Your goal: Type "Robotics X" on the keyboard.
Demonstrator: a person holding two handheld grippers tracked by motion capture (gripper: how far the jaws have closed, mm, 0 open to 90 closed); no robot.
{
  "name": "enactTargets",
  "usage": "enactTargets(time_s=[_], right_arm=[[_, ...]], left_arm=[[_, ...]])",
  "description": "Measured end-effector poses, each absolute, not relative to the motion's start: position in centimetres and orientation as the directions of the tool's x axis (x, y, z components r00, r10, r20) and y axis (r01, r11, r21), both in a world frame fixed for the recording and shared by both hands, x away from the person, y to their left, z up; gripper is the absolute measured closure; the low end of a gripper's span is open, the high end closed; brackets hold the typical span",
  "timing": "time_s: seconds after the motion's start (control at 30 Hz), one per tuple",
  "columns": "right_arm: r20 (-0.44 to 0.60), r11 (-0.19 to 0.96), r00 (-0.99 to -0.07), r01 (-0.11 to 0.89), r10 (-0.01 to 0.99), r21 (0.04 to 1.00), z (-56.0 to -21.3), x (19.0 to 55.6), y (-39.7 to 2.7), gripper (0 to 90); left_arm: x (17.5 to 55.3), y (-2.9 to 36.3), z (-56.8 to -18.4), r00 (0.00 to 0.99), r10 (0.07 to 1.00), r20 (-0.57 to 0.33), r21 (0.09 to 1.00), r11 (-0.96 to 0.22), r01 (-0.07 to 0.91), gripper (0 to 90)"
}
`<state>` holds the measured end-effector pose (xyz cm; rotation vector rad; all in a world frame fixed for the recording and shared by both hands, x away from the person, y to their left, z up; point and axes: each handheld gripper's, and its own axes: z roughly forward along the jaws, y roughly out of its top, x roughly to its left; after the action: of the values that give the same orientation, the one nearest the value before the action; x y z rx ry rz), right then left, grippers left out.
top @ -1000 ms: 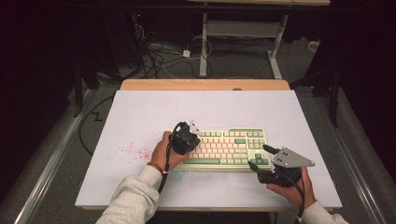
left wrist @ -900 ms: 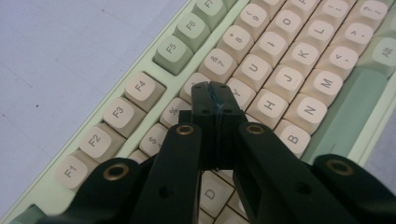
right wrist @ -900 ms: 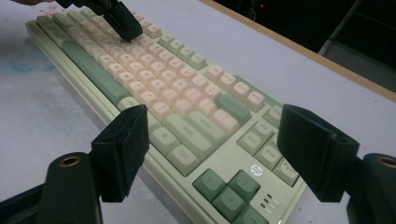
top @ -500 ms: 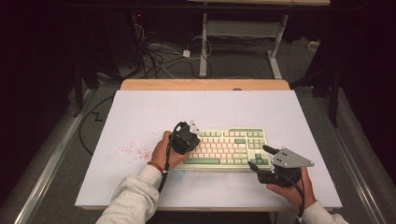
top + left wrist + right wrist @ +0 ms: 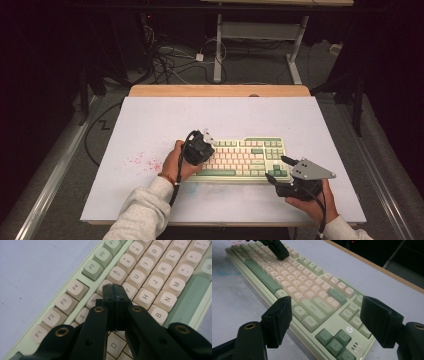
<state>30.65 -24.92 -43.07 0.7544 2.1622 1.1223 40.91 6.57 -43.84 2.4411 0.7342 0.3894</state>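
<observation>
Keyboard (image 5: 243, 158) sits flat on the white table (image 5: 150, 120), near the table's front edge, a bit right of centre, long side parallel to that edge. Cream keys, green case and green modifier keys.

Left gripper (image 5: 199, 148) is over the keyboard's left end, tilted down onto the key field. In the left gripper view its fingers (image 5: 109, 292) are pressed together, nothing between them, tips down among the letter keys, right by the T/Y area just under the number row. Whether a key is actually pressed, can't tell. In the right gripper view the same tip (image 5: 277, 250) shows at the far end of the keyboard, down on the keys.

Right gripper (image 5: 282, 168) is at the keyboard's right front corner, by the arrow keys, held low and pointing along the board. Its fingers (image 5: 277, 318) stand wide apart, nothing clamped; the arrow cluster and the logo corner lie between them in the right gripper view. Can't tell whether either finger touches the case.

Faint red marks (image 5: 142, 161) on the table left of the keyboard, toward the front left.
</observation>
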Motion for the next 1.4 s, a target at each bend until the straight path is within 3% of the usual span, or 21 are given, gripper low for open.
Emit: enactTargets(time_s=[1.4], right_arm=[[-0.242, 0.505, -0.682, 0.214, 0.690, 0.836, -43.36, 30.58, -24.51, 26.5]], left_arm=[[40.39, 5.96, -44.17, 0.830, 0.538, 0.146, 0.555, -0.739, 0.382, 87.3]])
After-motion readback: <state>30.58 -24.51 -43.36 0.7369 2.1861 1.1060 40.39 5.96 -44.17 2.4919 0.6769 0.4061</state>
